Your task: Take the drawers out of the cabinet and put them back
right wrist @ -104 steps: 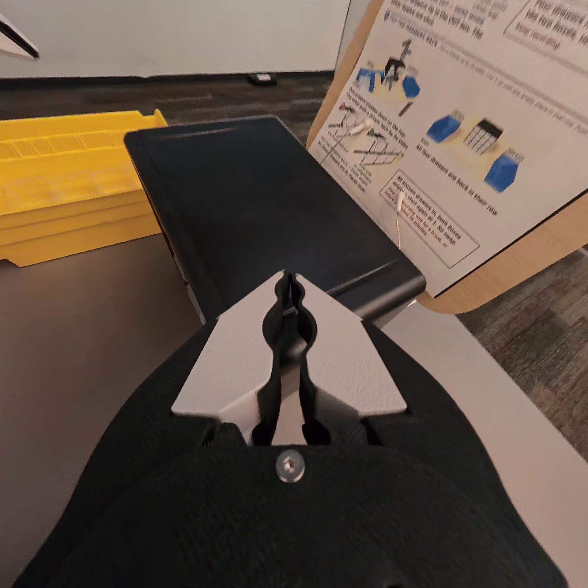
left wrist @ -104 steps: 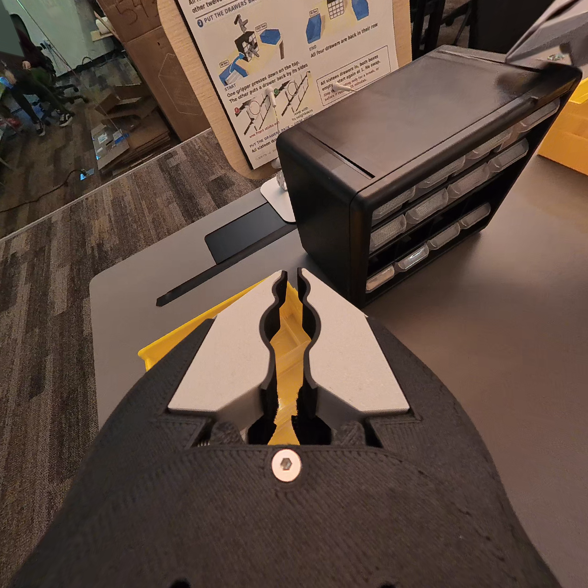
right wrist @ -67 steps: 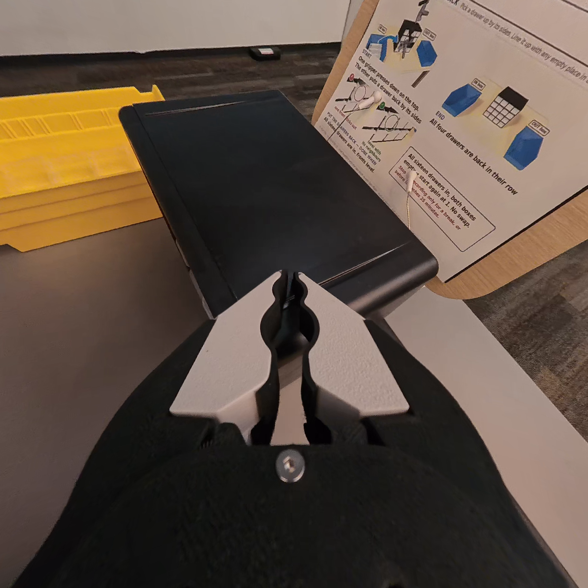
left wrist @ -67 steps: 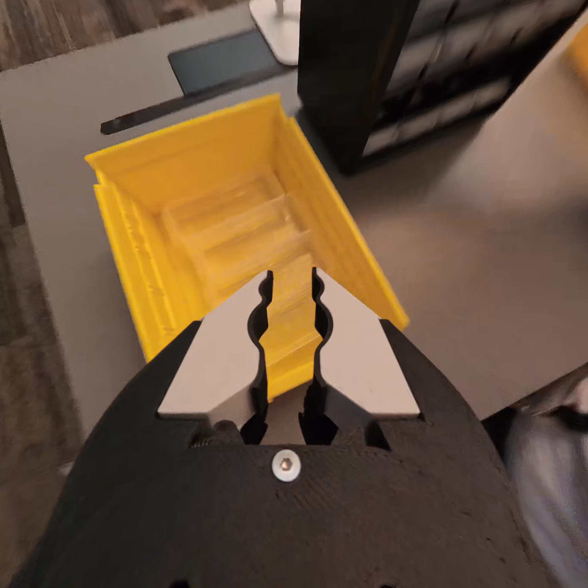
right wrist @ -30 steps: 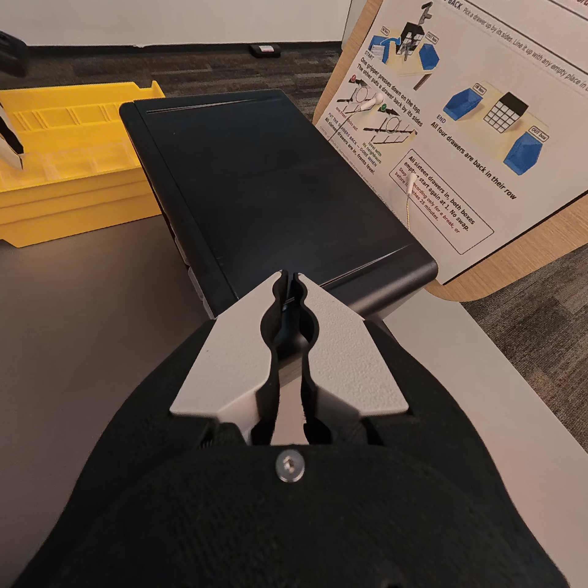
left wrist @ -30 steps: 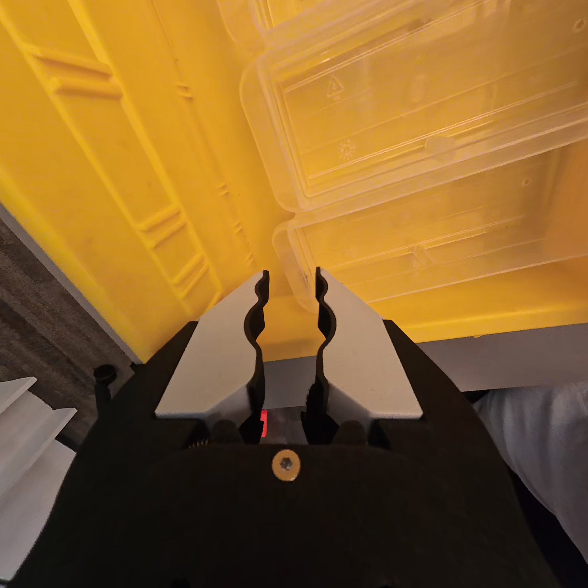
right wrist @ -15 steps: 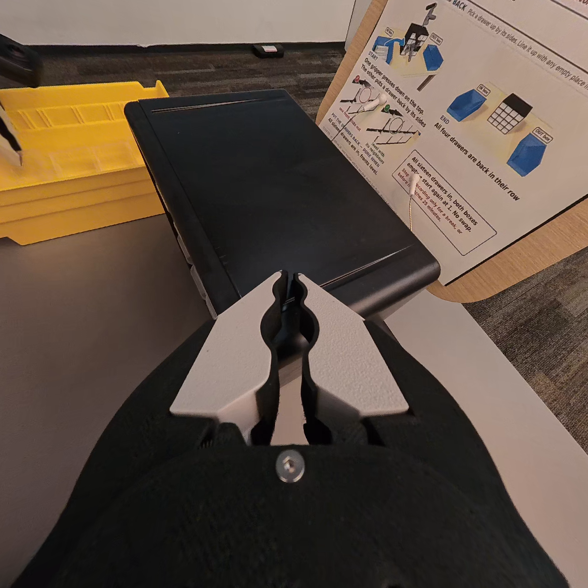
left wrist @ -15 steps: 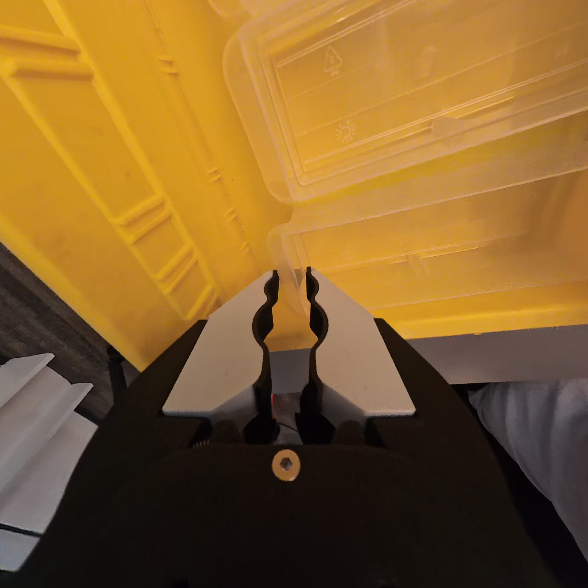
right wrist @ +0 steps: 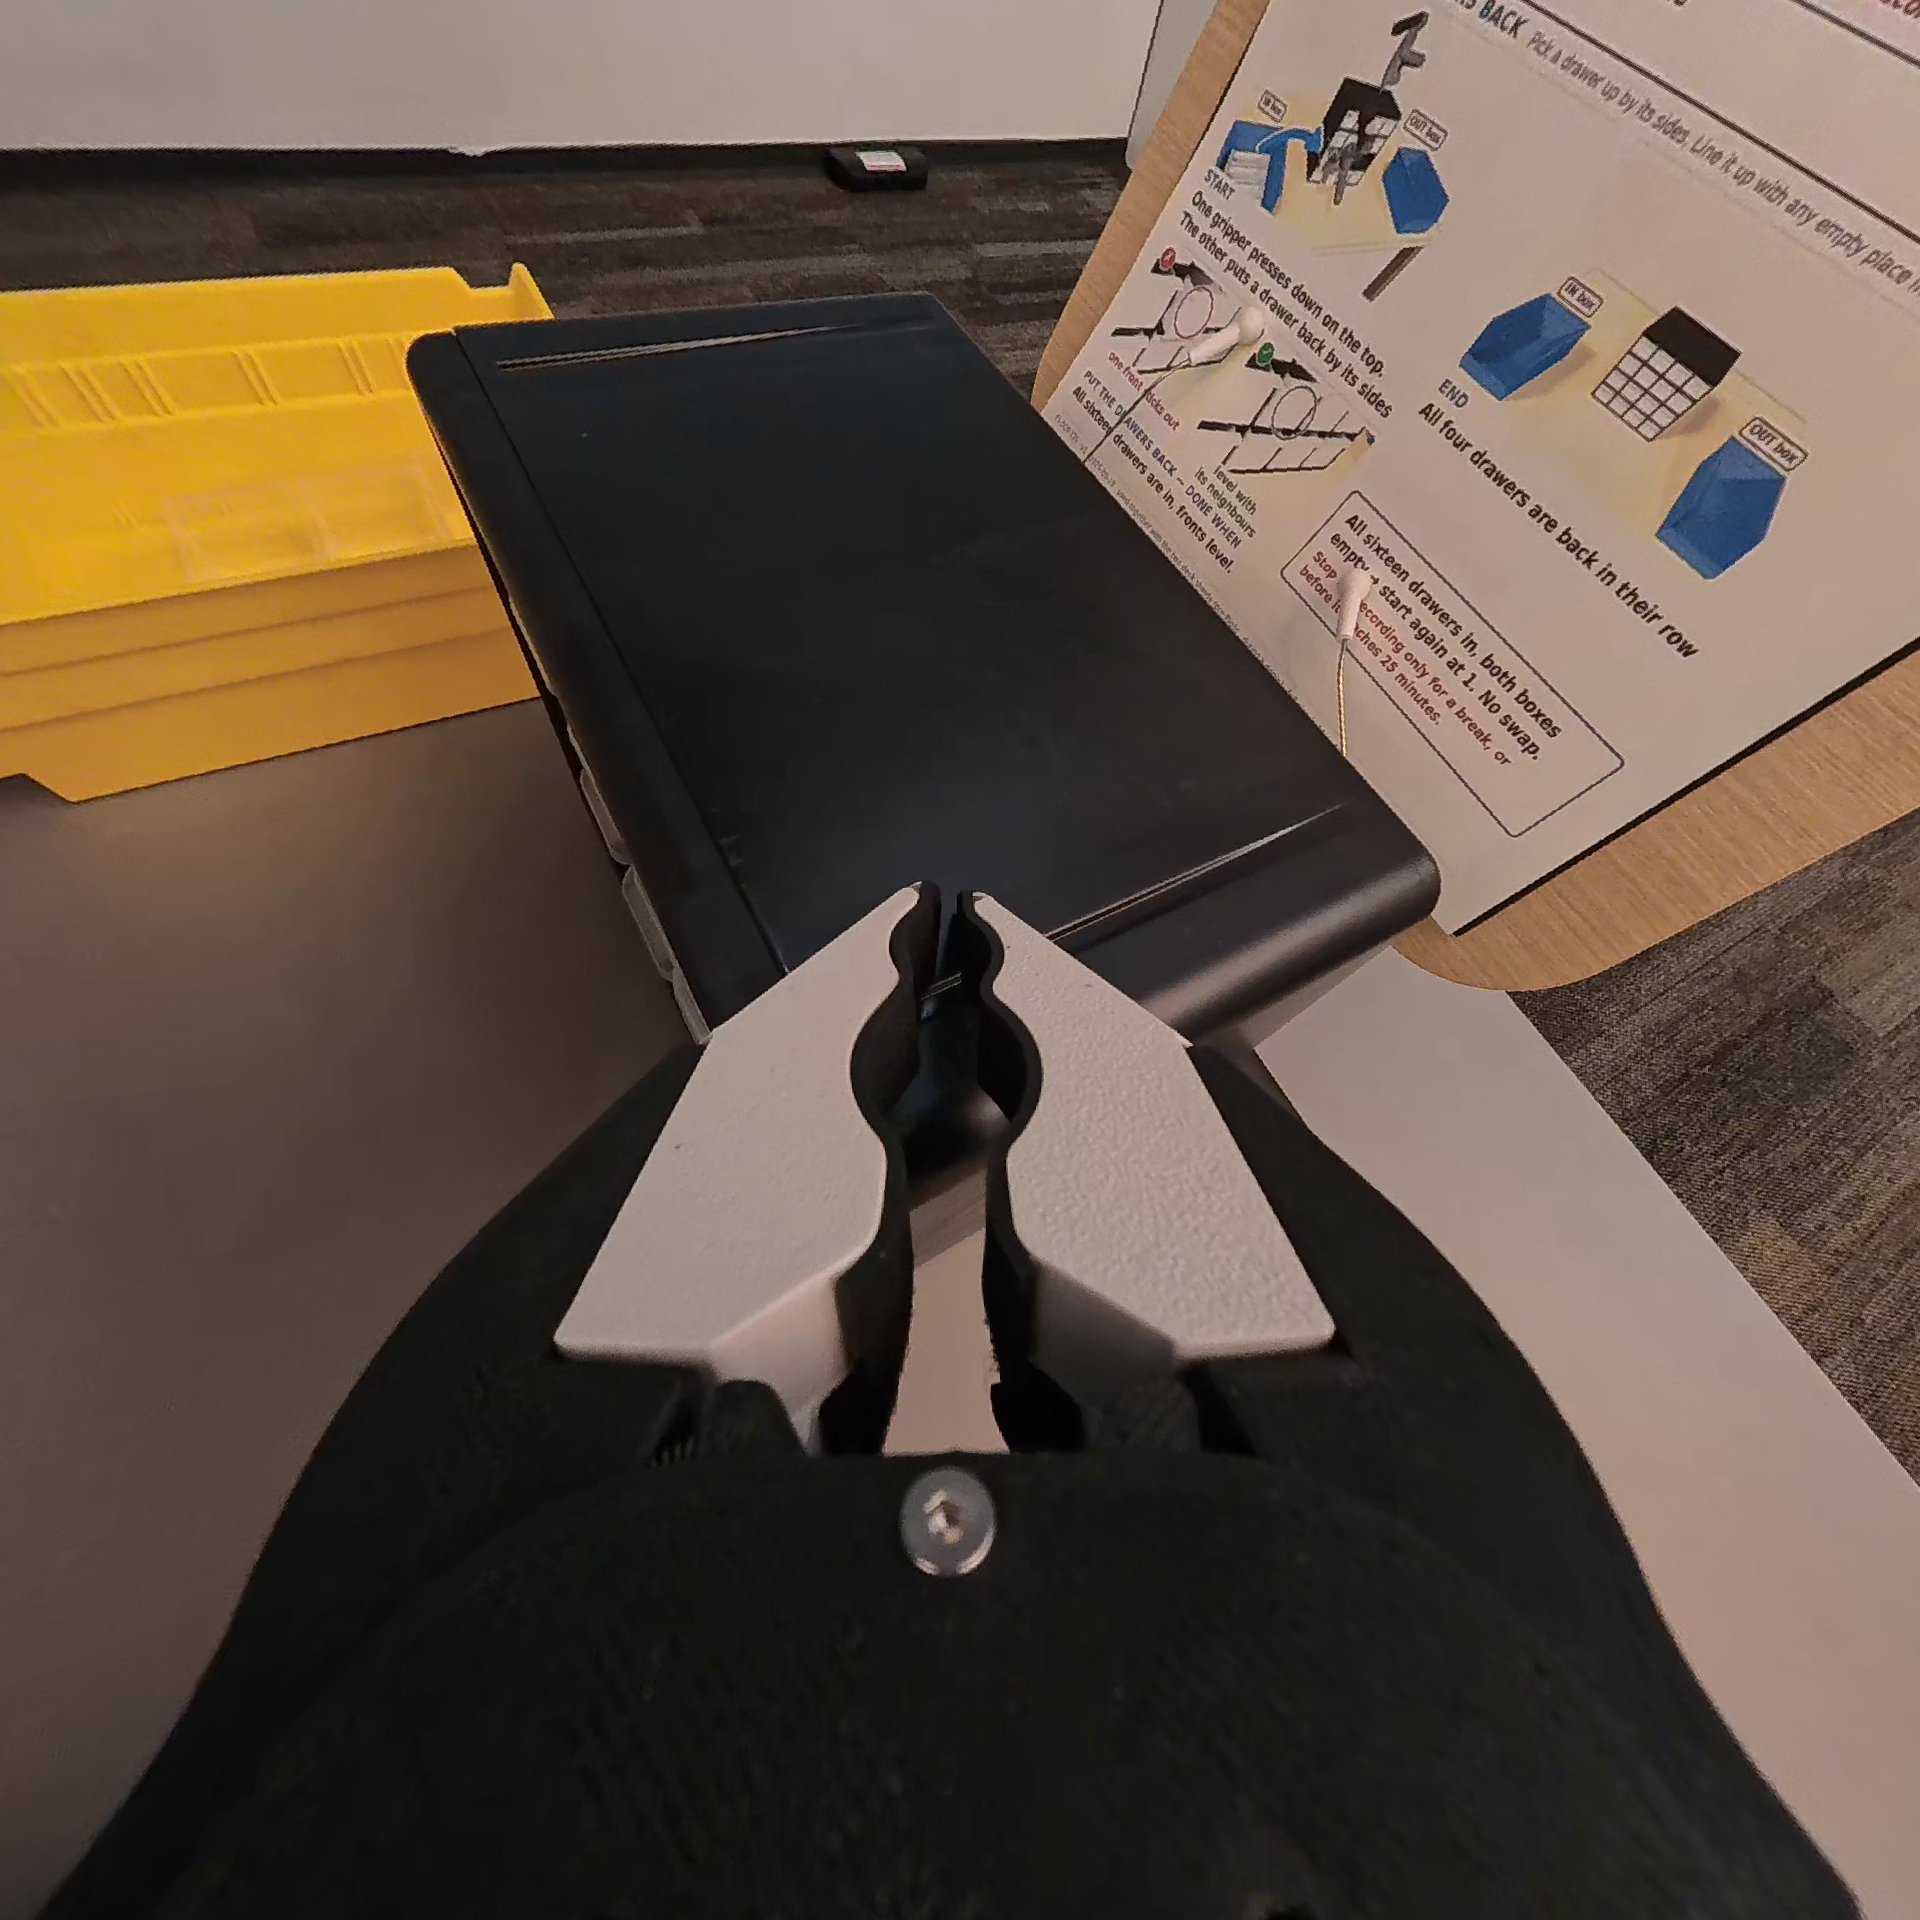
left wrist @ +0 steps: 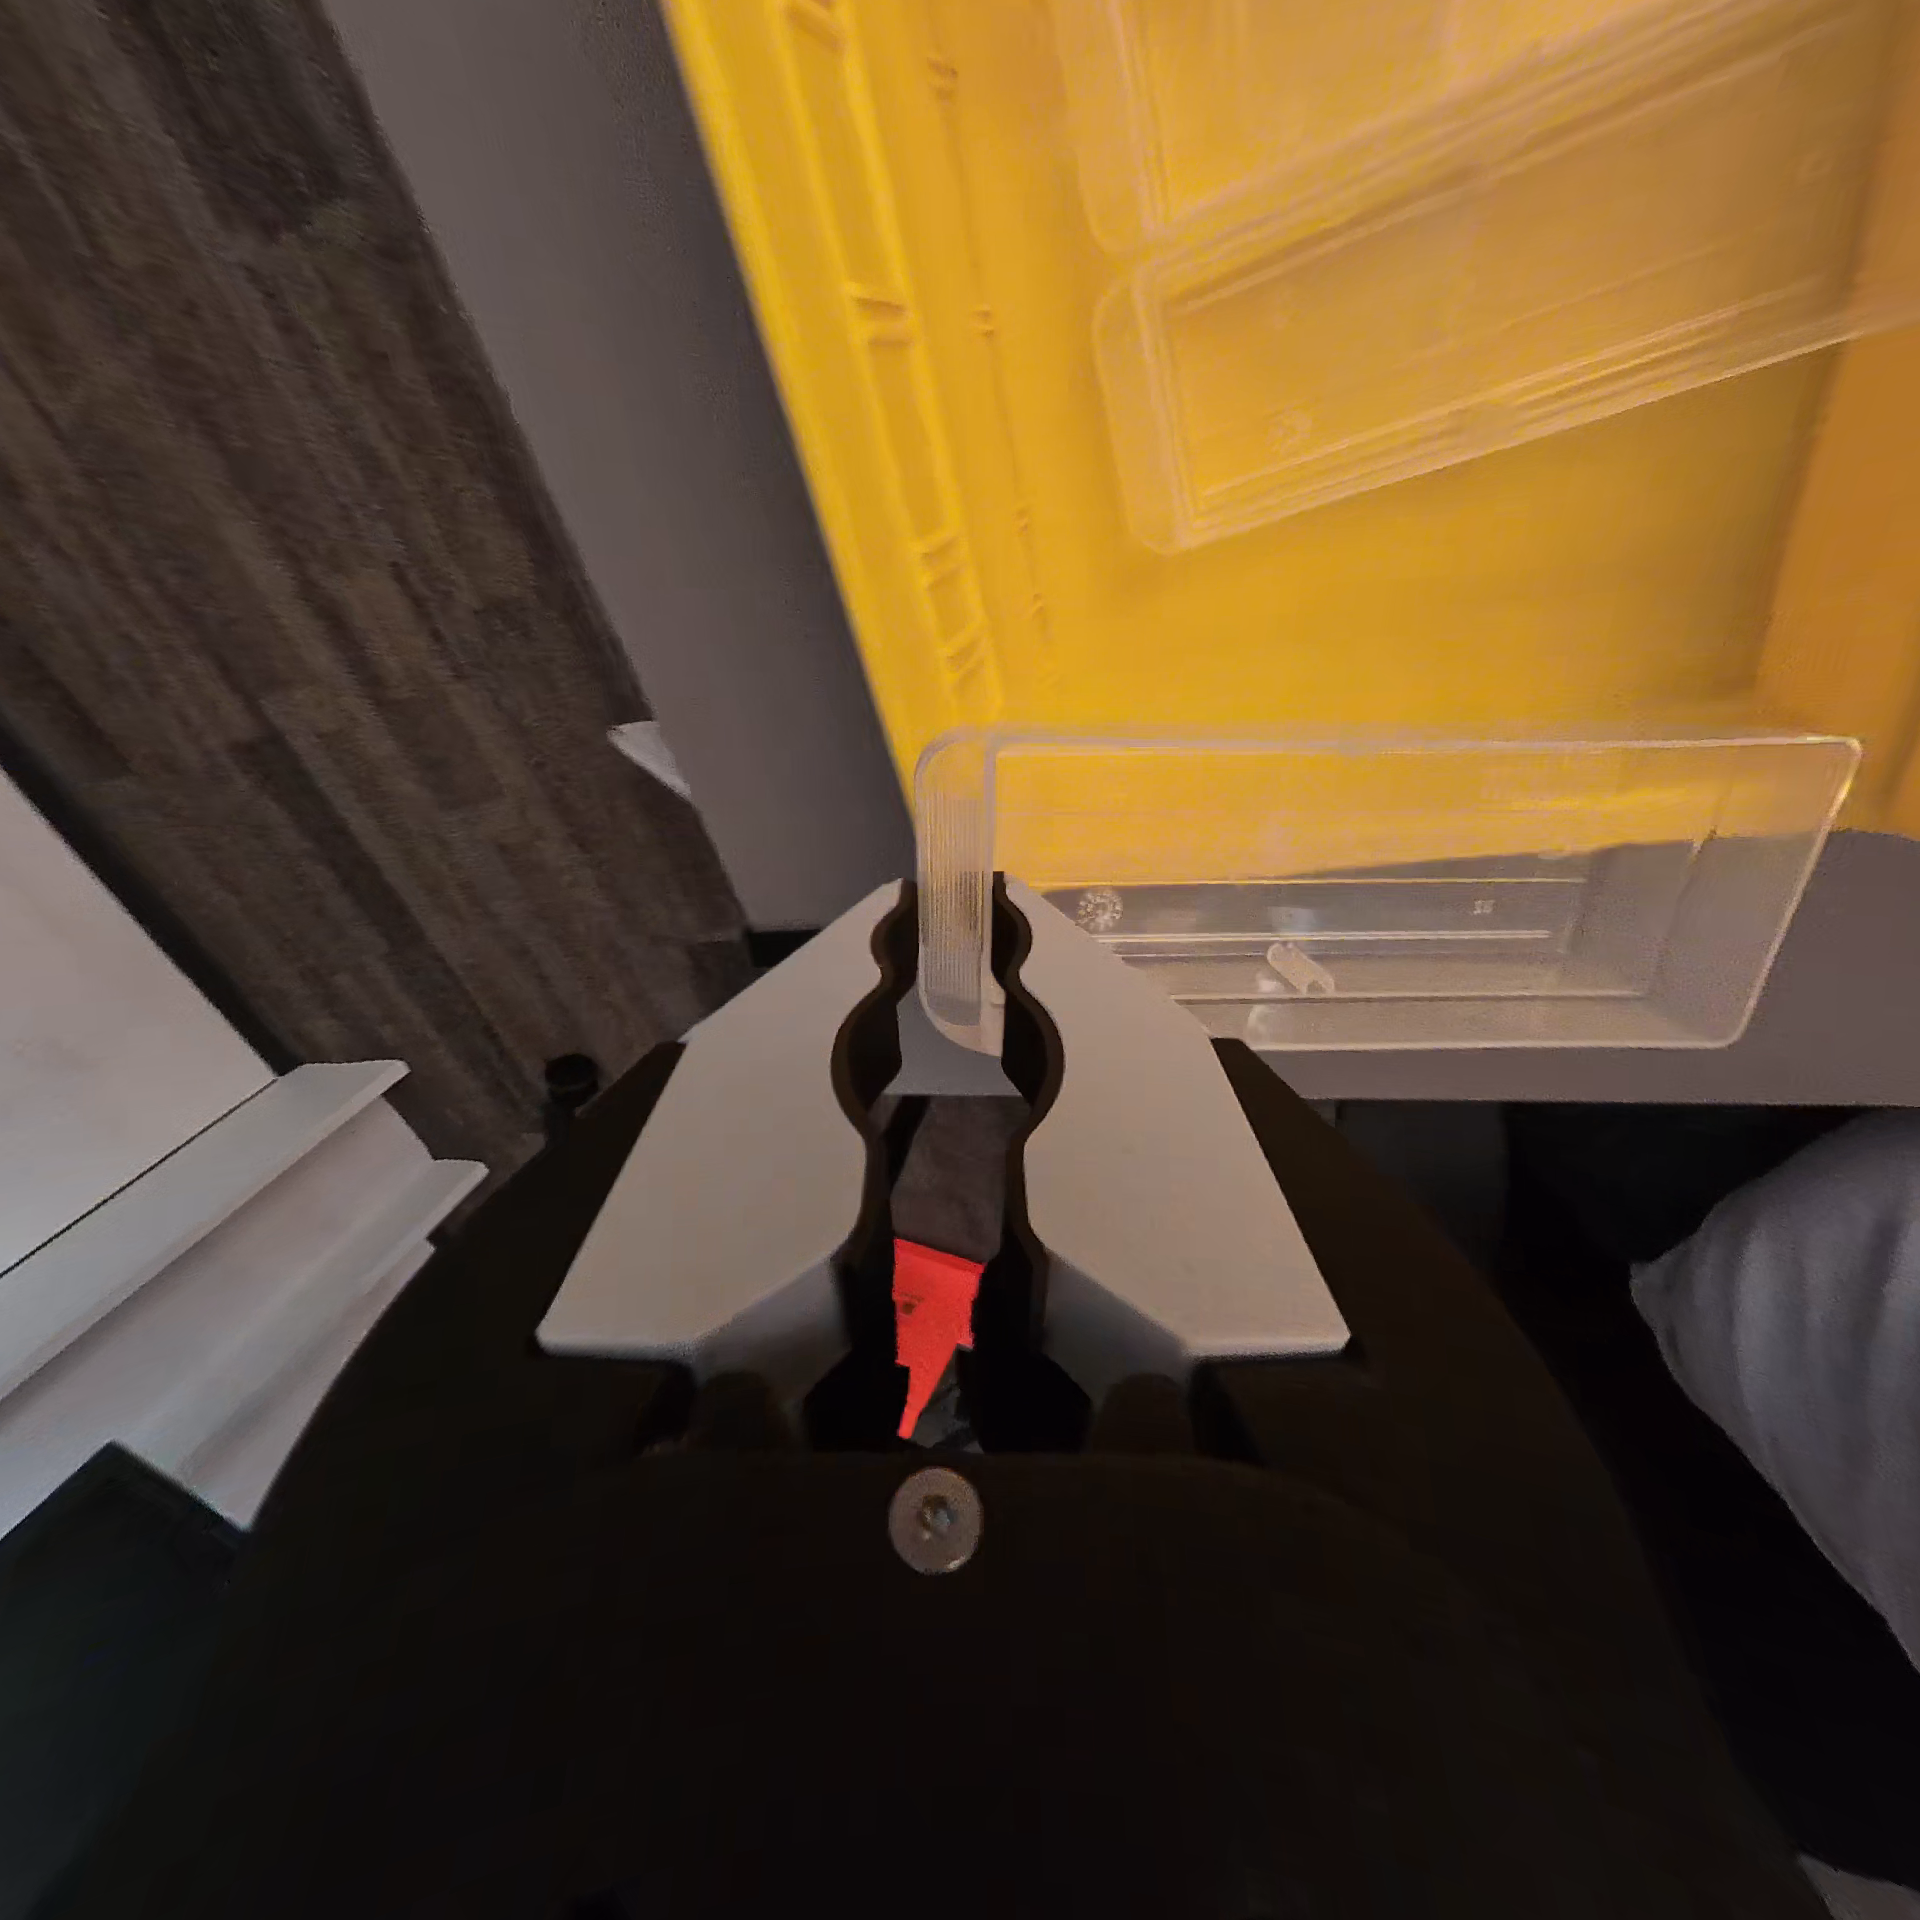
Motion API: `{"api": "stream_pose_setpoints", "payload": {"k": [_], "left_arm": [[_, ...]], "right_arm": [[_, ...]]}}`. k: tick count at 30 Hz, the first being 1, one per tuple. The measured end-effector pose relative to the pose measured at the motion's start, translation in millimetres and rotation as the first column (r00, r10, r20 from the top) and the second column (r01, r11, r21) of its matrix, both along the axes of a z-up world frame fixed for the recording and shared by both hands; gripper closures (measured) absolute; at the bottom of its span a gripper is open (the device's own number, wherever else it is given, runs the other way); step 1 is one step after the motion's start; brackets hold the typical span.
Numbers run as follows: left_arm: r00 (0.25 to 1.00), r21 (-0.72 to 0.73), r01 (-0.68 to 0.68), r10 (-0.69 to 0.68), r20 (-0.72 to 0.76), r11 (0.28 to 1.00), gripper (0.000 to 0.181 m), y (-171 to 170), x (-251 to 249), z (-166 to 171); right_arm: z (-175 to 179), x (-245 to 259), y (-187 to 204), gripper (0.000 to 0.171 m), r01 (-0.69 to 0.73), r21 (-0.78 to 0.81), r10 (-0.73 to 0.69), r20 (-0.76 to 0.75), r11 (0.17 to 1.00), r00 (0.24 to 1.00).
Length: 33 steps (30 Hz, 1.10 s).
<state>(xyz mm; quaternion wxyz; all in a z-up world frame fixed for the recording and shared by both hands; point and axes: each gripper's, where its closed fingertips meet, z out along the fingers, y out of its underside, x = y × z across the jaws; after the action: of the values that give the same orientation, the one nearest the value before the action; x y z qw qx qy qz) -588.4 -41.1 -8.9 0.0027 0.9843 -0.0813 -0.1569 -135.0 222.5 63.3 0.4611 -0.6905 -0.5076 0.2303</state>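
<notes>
My left gripper point(left wrist: 954, 904) is shut on the end wall of a clear plastic drawer point(left wrist: 1392, 894) and holds it lifted above the near edge of a yellow bin point(left wrist: 935, 436). Two more clear drawers point(left wrist: 1455, 343) lie inside that bin. My right gripper point(right wrist: 943, 902) is shut and empty, with its tips over the near corner of the black cabinet's top point(right wrist: 894, 603). Clear drawer fronts point(right wrist: 649, 914) show along the cabinet's left face.
The grey table point(right wrist: 260, 1039) carries the cabinet and the yellow bin point(right wrist: 229, 540) to its left. An instruction board point(right wrist: 1507, 416) stands behind the cabinet. Carpet floor point(left wrist: 260, 520) lies beyond the table's edge. A grey sleeve point(left wrist: 1808, 1351) is at lower right. The tips of one gripper are about 55 centimetres away from the tips of the other.
My left gripper closed on the nearest clear drawer's end wall and lifted it out of the yellow bin, swinging the view toward the table edge. My right gripper stayed shut on the cabinet top.
</notes>
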Motion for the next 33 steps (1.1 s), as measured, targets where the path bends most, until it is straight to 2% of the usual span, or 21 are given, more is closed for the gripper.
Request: {"api": "stream_pose_setpoints", "payload": {"k": [2,5,8,12,15,17,24,28,33], "left_arm": [[1.0,0.06,0.013,-0.013,0.007,0.998,0.169,9,10,29],[0.989,0.166,0.079,-0.098,0.114,0.983,0.169,29,56,65],[0.939,0.254,0.182,-0.245,0.242,0.95,0.169,52,127,73],[0.852,0.252,0.293,-0.372,0.37,0.922,0.169,67,216,32],[0.834,0.23,0.329,-0.396,0.384,0.916,0.17,71,253,-12],[0.838,0.227,0.307,-0.376,0.396,0.924,0.17,74,267,-38],[0.895,0.241,0.041,-0.143,0.422,0.97,0.17,85,278,-105],[0.879,0.2,-0.06,-0.043,0.475,0.978,0.17,78,286,-124],[0.915,0.179,-0.089,0.009,0.403,0.98,0.17,66,271,-133]], "right_arm": [[0,0,0,0.17,-0.001,-0.004,0.001,-0.005,1.0,1.0],[0,0,0,0.17,-0.002,-0.005,0.002,-0.005,1.0,1.0],[0,0,1,0.17,0.004,0.002,-0.004,0.004,1.0,1.0],[0,0,1,0.17,0.008,0.007,-0.008,0.008,1.0,1.0],[0,0,1,0.17,0.008,0.008,-0.008,0.007,1.0,1.0],[0,0,2,0.171,0.007,0.009,-0.007,0.005,1.0,1.0],[0,1,4,0.171,0.008,0.012,-0.008,0.001,1.0,1.0],[0,2,5,0.171,0.007,0.012,-0.007,-0.002,1.0,1.0],[0,2,6,0.171,0.004,0.008,-0.004,-0.009,1.0,1.0]]}}
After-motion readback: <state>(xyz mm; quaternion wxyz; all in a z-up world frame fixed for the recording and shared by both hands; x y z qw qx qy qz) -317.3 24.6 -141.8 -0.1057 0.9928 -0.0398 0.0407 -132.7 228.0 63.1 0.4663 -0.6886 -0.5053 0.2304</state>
